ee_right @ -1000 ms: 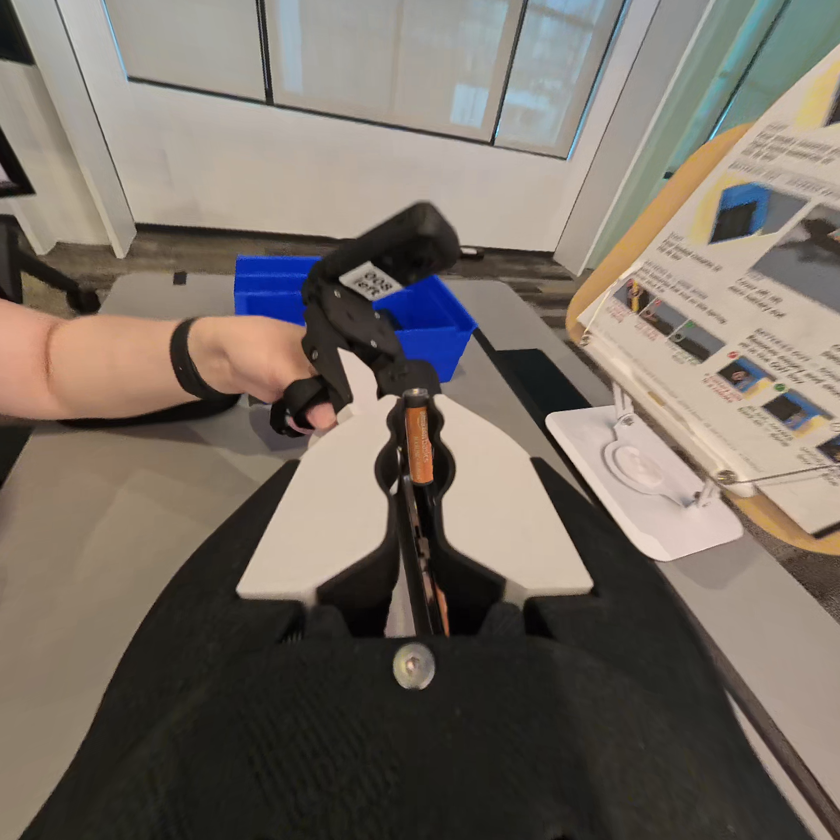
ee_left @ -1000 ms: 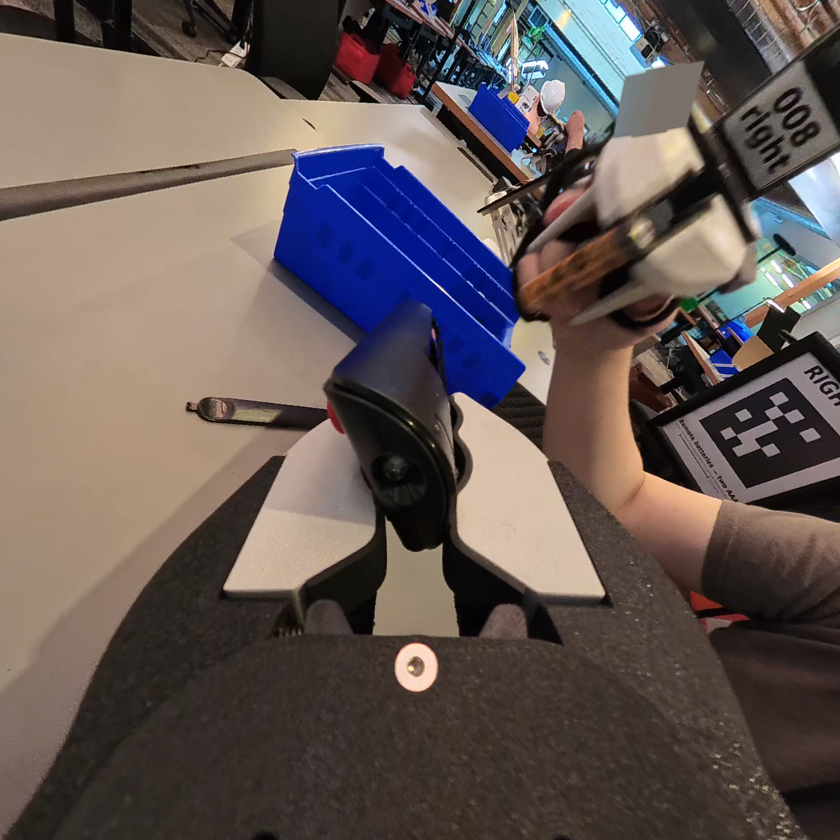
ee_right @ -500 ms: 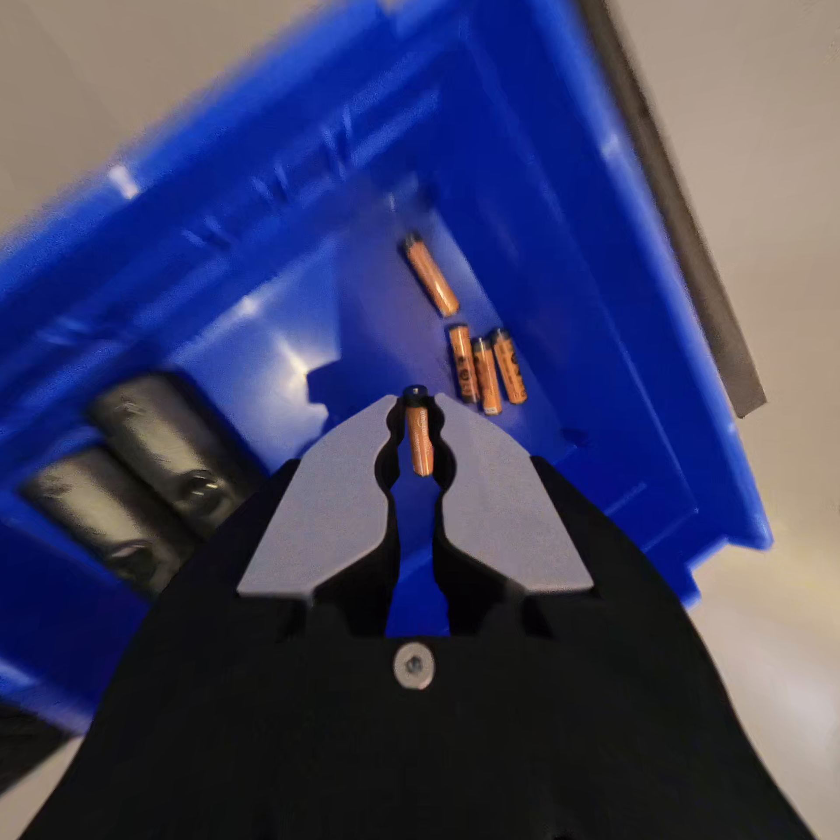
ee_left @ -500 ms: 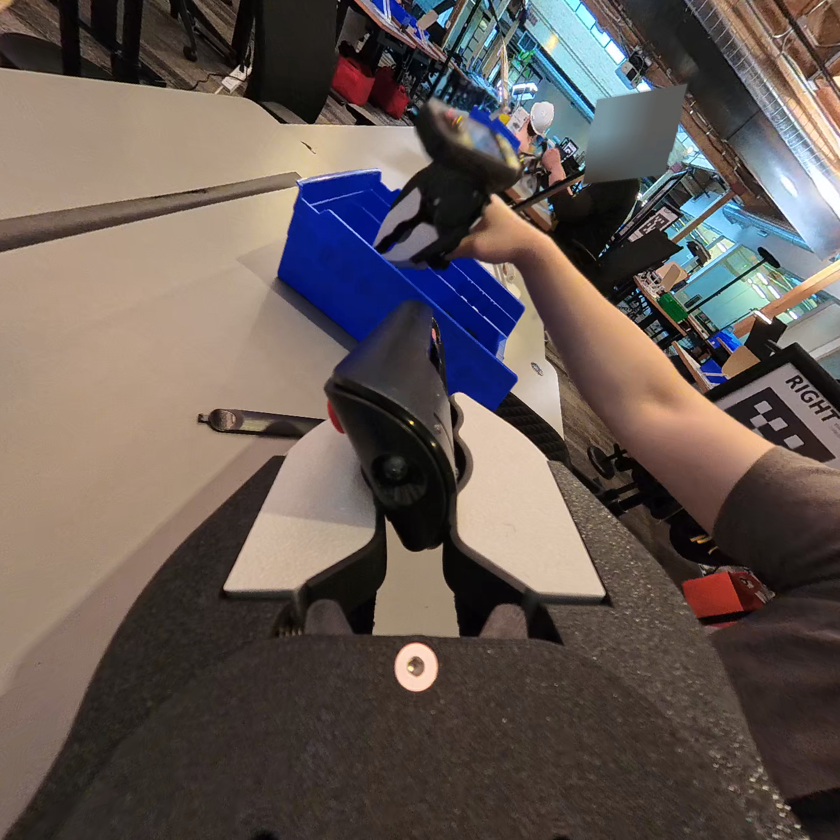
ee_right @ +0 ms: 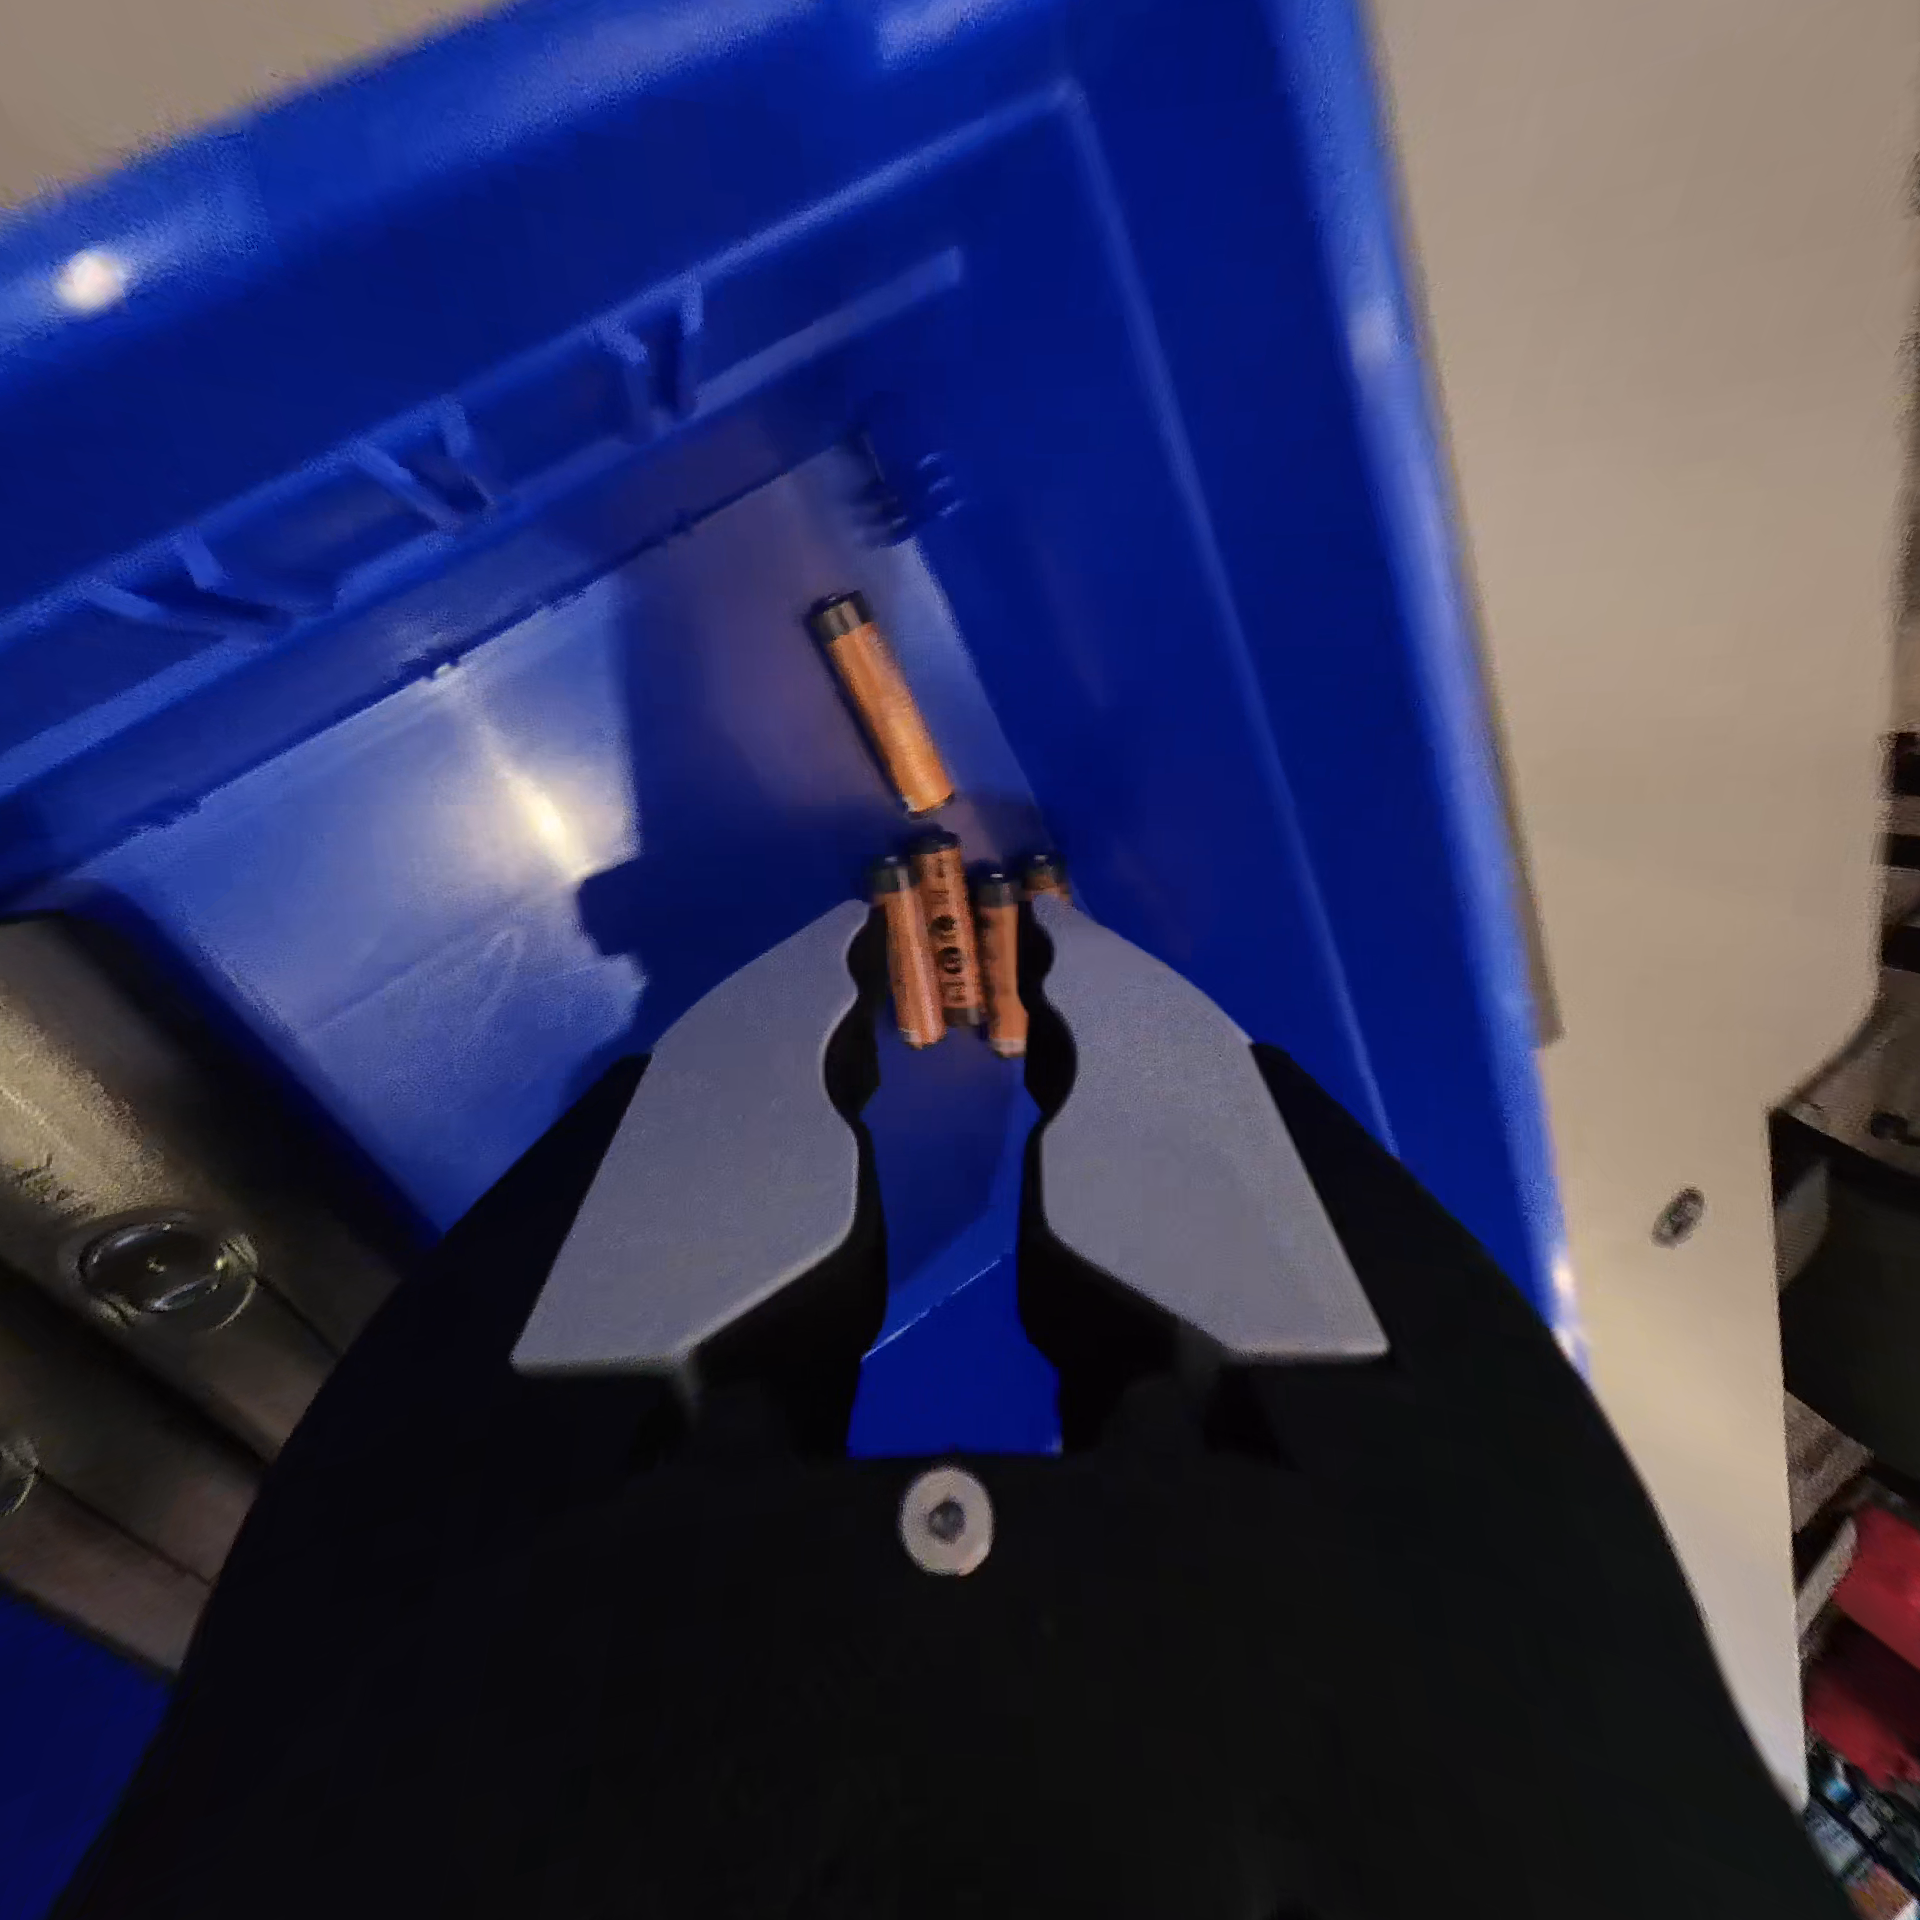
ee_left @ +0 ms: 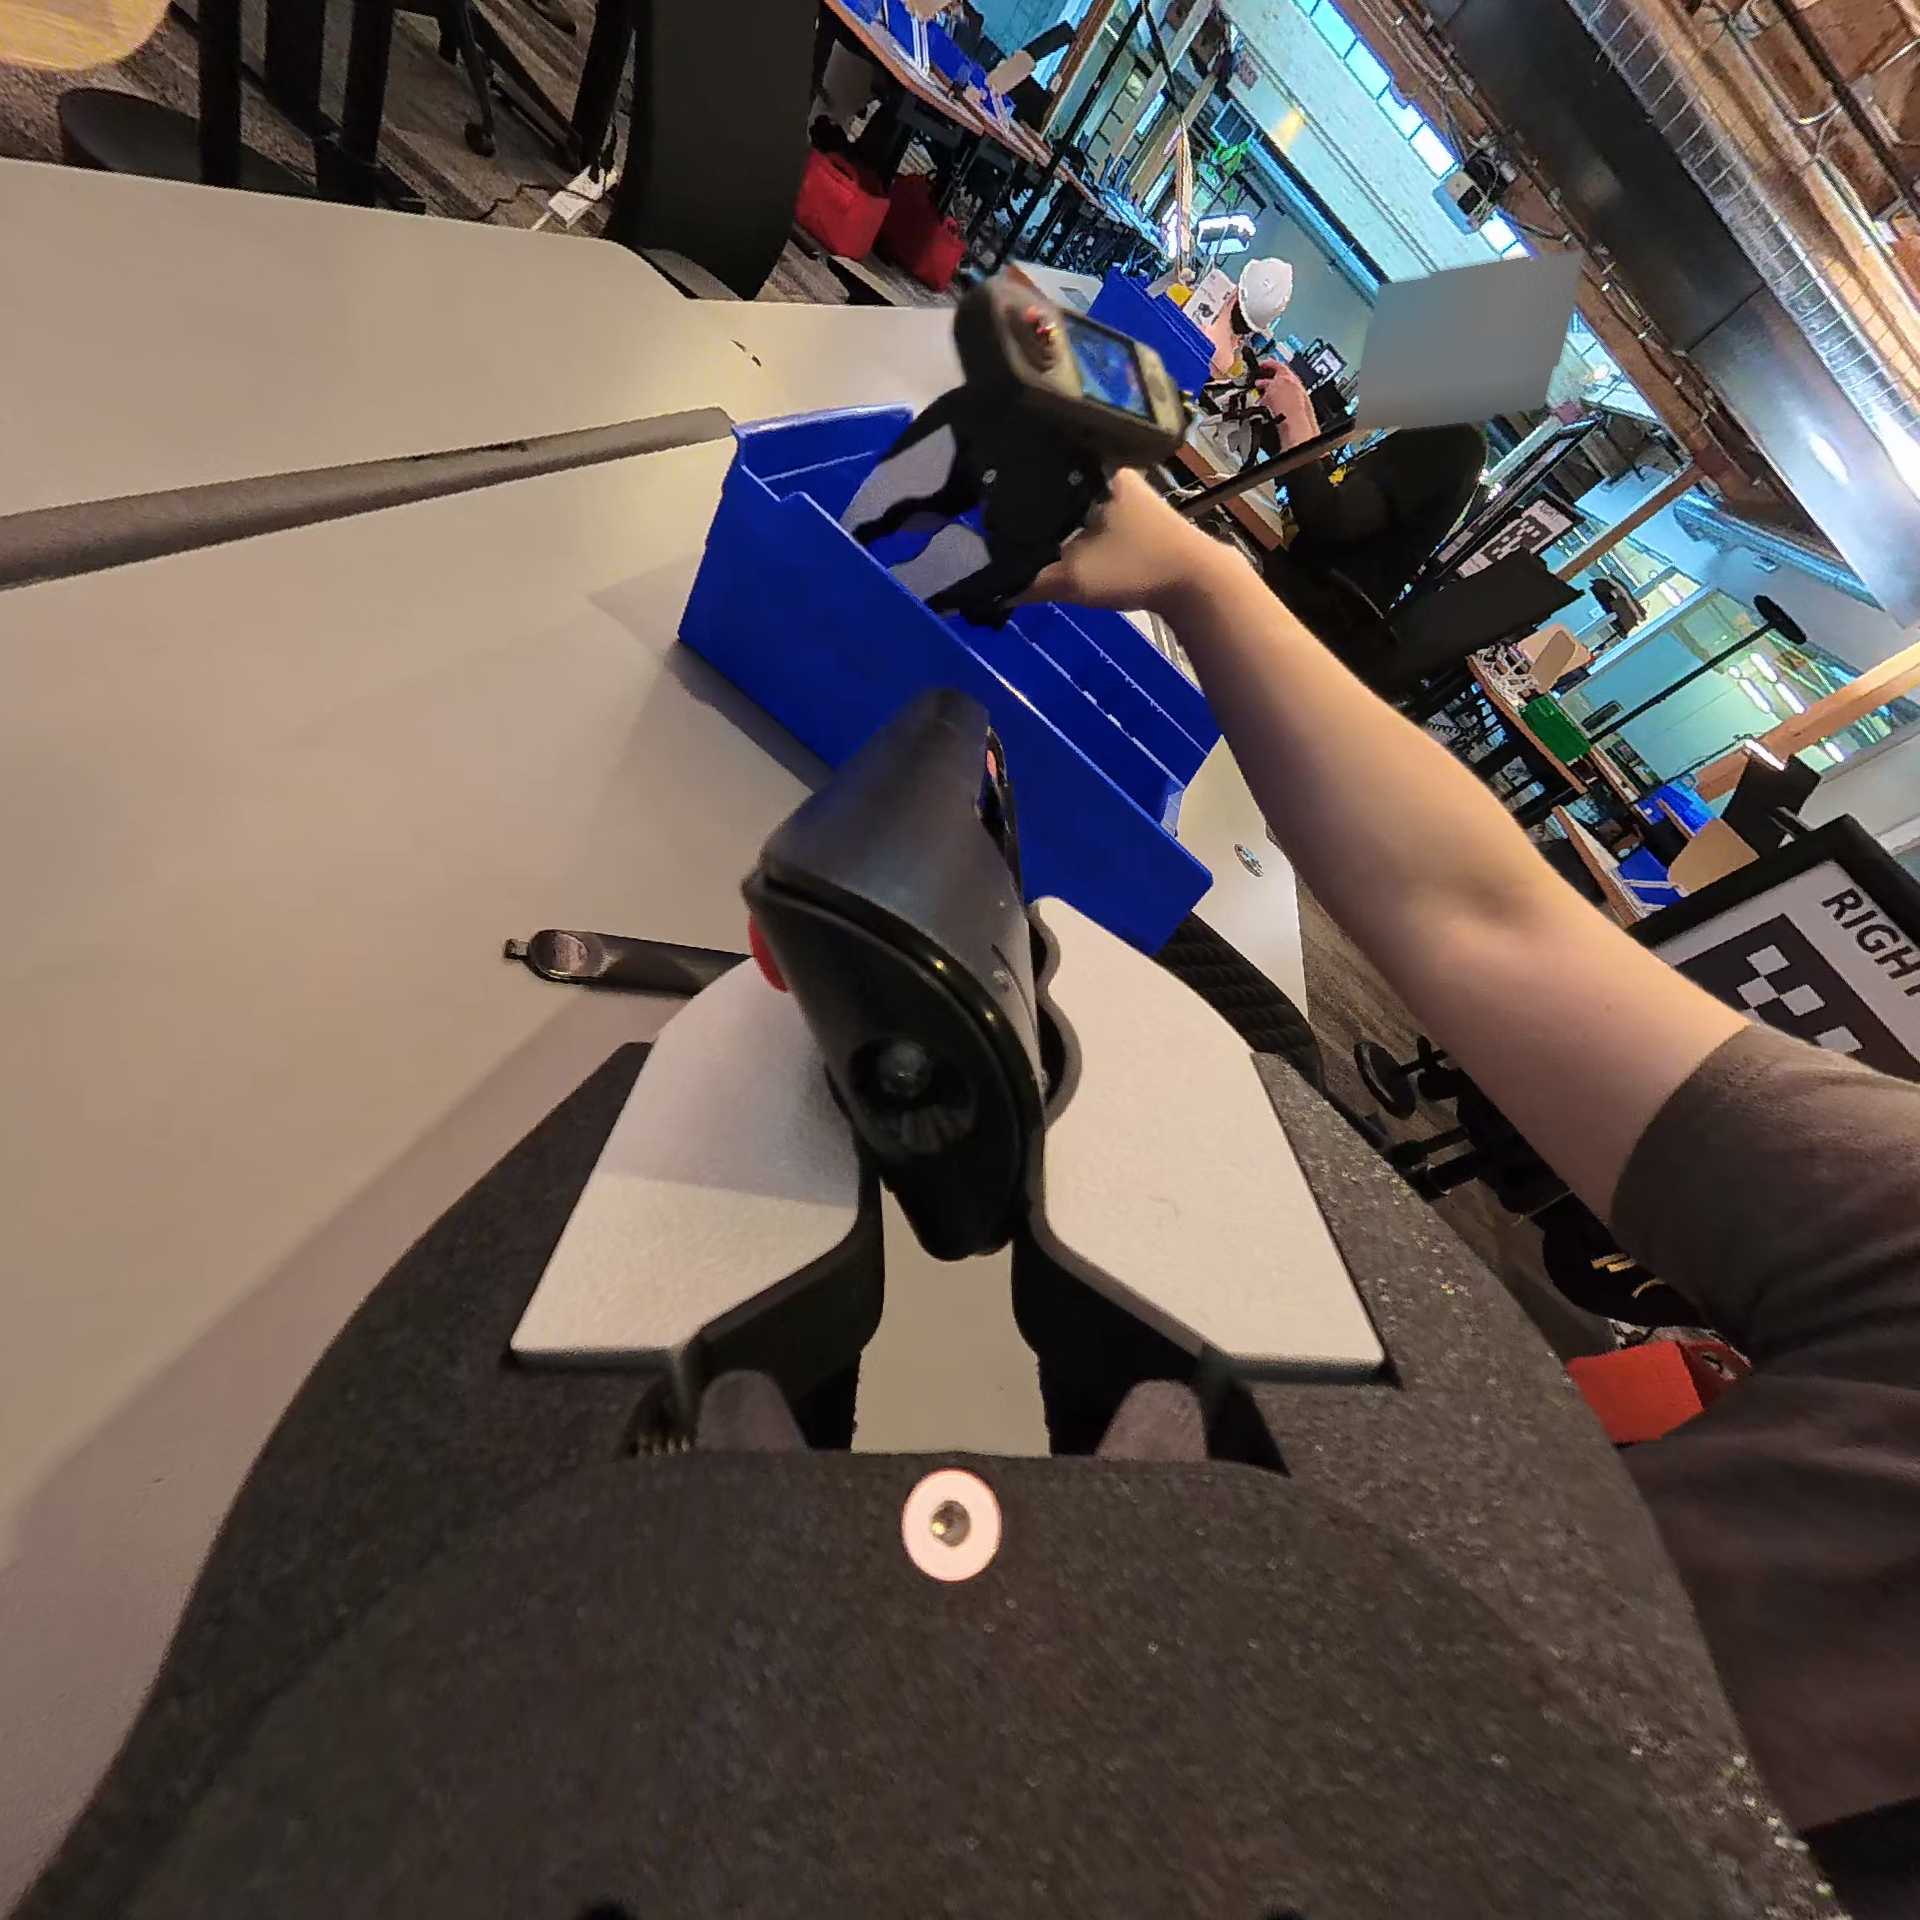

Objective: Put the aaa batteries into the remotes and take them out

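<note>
The left gripper (ee_left: 940, 1039) is clamped on a black remote (ee_left: 914, 997) held above the table (ee_left: 312, 727). The right gripper (ee_right: 951, 914) hangs over the blue bin (ee_right: 1247, 520) with its fingers apart and nothing between them. Below it, 4 AAA batteries (ee_right: 945, 956) lie bunched together, and 1 more (ee_right: 883, 717) lies just beyond. These are light, stiff, smooth cylinders that likely roll; pinching one across its middle looks safest.
</note>
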`<state>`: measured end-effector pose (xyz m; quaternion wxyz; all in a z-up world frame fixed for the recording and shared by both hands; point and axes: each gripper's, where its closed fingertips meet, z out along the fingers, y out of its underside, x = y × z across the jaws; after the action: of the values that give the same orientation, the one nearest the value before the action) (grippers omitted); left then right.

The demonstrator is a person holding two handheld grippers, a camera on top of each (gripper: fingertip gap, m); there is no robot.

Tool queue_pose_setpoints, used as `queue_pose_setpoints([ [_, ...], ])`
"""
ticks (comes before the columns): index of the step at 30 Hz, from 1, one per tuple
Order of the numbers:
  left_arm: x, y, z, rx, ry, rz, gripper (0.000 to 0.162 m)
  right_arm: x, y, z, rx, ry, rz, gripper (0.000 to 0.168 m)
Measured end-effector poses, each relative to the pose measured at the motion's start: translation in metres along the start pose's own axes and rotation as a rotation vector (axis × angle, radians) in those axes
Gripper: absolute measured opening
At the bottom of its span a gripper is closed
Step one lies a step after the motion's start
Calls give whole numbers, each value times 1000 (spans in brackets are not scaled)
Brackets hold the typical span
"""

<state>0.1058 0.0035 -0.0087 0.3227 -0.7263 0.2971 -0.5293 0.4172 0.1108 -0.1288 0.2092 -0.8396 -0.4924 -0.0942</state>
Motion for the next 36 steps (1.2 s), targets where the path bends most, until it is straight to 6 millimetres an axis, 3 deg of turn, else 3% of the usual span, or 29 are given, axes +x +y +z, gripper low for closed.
queue_pose_setpoints([
  [2, -1, -3, -3, 7, -18, 15, 25, 21, -8, -29, 67, 152, 106, 28],
  [4, -5, -5, -7, 3, -70, 59, 24, 38, -19, -78, 157, 333, 378, 26],
  [5, -8, -7, -9, 3, -109, 87, 25, 30, -38, -106, 289, 338, 527, 26],
  [6, -12, -10, -12, 9, -152, 116, 25, 9, -71, -136, 514, 257, 628, 25],
  [8, -18, -15, -18, 18, -216, 157, 24, -44, -137, -198, 984, 26, 678, 22],
  [9, -20, -16, -21, 21, -239, 171, 24, -65, -158, -213, 1099, -56, 688, 22],
  [10, -20, -19, -24, 31, -259, 184, 24, -83, -175, -211, 1113, -120, 694, 23],
  [14, -18, -25, -30, 58, -318, 236, 24, -131, -222, -138, 903, -380, 752, 42],
  [16, -17, -28, -32, 67, -356, 272, 24, -144, -238, -123, 895, -565, 820, 43],
  [18, -20, -30, -35, 62, -417, 320, 24, -144, -246, -119, 928, -633, 854, 44],
  [21, -24, -30, -37, 47, -472, 361, 24, -123, -246, -116, 1004, -517, 881, 46],
  [24, -22, -27, -33, 27, -454, 350, 24, -118, -241, -109, 977, -449, 866, 47],
  [26, -22, -25, -31, 10, -455, 353, 24, -121, -242, -100, 955, -449, 874, 55],
  [33, -28, -18, -28, -39, -490, 360, 24, -136, -247, -77, 862, -479, 903, 55],
  [36, -30, -16, -27, -43, -494, 361, 24, -138, -249, -76, 886, -484, 911, 55],
])
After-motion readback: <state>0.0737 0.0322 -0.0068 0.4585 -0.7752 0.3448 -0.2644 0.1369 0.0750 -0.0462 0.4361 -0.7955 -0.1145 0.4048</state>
